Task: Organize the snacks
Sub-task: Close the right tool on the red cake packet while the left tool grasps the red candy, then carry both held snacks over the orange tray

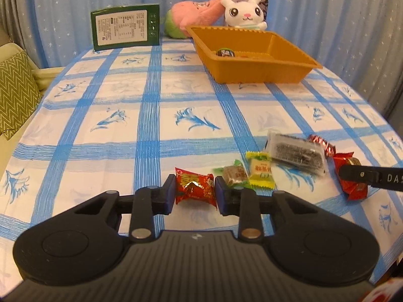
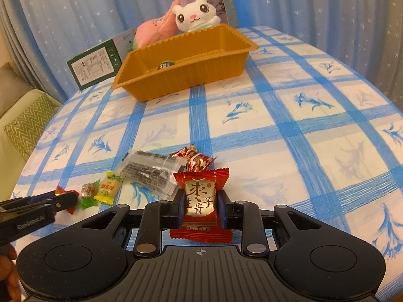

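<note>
My left gripper (image 1: 194, 191) is shut on a red and gold candy (image 1: 195, 188) at table level near the front. My right gripper (image 2: 200, 205) is shut on a red jujube snack packet (image 2: 201, 201); it also shows in the left wrist view (image 1: 352, 178). Between them lie a green-wrapped sweet (image 1: 233, 173), a yellow packet (image 1: 260, 170), a clear packet of dark snack (image 1: 296, 151) and a red foil candy (image 1: 322, 144). The orange tray (image 1: 252, 68) stands at the far side with a small dark snack (image 1: 225, 52) inside.
A green box (image 1: 126, 27) stands at the back left. A pink plush (image 1: 194, 15) and a white bunny plush (image 1: 245, 12) sit behind the tray. A sofa with a green cushion (image 1: 15, 93) is left of the table.
</note>
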